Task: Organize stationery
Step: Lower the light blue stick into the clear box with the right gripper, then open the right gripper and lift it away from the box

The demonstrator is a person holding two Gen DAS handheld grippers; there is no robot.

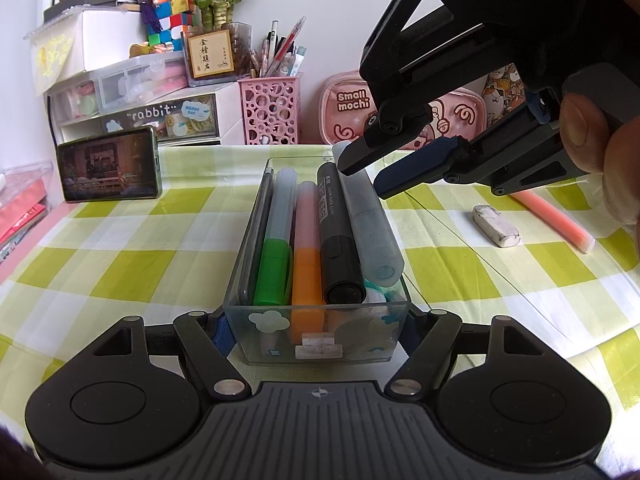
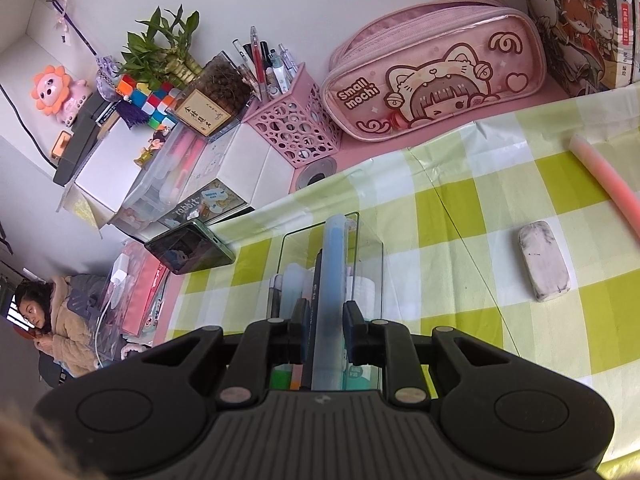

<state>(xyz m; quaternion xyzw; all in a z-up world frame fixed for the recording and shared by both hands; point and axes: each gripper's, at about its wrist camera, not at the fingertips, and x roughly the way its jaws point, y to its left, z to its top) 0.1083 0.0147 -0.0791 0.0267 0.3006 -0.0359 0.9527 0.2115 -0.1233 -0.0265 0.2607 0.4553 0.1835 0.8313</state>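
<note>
Left gripper [image 1: 316, 330] clamped on near end of clear pen box [image 1: 394, 308] on checked cloth [image 1: 120, 272]. Right gripper [image 2: 326, 336] over box, jaws narrow, straddling pale blue marker [image 2: 334, 264] lying atop the pens; pad contact hard to make out. Eraser [image 2: 544, 266] and pink highlighter [image 2: 608, 180] apart on cloth, highlighter cut off at edge.
</note>
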